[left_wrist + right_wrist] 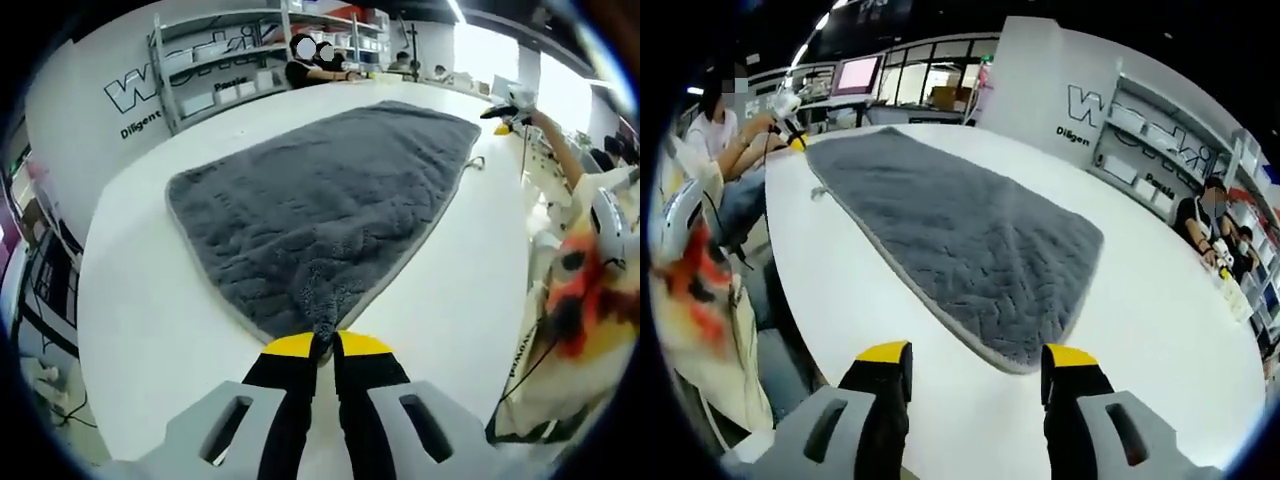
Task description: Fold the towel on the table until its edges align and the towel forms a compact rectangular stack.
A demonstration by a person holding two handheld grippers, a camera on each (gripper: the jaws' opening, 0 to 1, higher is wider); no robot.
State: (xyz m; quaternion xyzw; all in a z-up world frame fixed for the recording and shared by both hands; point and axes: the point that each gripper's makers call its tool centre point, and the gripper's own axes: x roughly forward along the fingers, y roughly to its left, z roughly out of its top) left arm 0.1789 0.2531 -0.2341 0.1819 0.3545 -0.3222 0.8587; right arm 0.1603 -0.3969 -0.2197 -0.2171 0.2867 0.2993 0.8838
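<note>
Grey towel spread flat on the white table, one corner pinched.

In the left gripper view, the left gripper (325, 345) at 6 o'clock clamps the near corner of the towel (330, 195), which stretches toward 12 on the table (150, 300). In the right gripper view, the right gripper (978, 362) hangs with jaws apart, holding nothing, just short of the towel's (960, 240) near corner.

A broad white tabletop (150, 300) fills the room's middle, backed by a white wall with bold outlined lettering (1110, 105). Grey metal shelving stacked with pale boxes (225, 60) lines that wall, and what seem bright windows (560, 95) glare beyond seated people.
</note>
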